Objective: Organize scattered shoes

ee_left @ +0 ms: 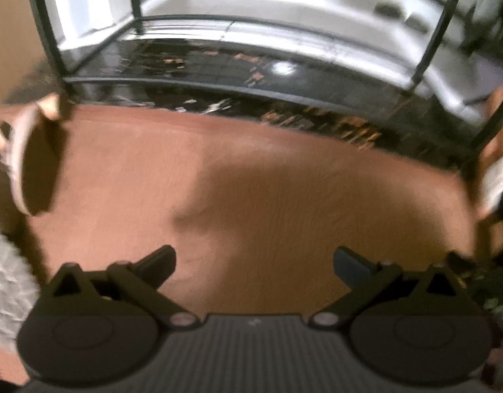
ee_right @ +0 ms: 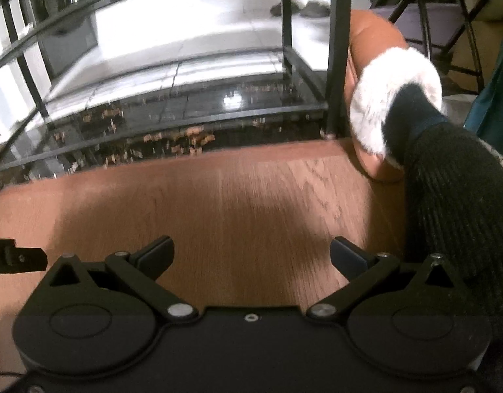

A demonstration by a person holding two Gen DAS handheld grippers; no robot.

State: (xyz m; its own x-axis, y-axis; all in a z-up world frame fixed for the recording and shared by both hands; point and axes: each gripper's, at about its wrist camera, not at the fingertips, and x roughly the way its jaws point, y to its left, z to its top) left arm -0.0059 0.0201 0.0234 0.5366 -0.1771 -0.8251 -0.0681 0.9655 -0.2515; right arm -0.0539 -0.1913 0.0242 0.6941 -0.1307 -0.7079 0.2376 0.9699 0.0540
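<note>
Both views are blurred. My left gripper [ee_left: 254,262] is open over the bare wooden floor [ee_left: 251,196], nothing between its fingers. A tan shoe with a white rim [ee_left: 32,163] lies on its side at the far left edge, beside the rack's leg. My right gripper [ee_right: 251,255] is also open and empty above the floor. Up to its right is a tan slipper with a white fur collar [ee_right: 382,75], worn on a person's leg in a black ribbed sock [ee_right: 454,190]. That slipper [ee_left: 495,177] shows at the left wrist view's right edge.
A black metal shoe rack [ee_left: 218,85] stands ahead; its glossy lowest shelf [ee_right: 192,108] holds nothing I can see. Something white and fluffy [ee_left: 6,291] lies at the lower left. The other gripper's edge [ee_right: 15,257] pokes in from the left. Clutter and metal frames [ee_right: 447,32] stand far right.
</note>
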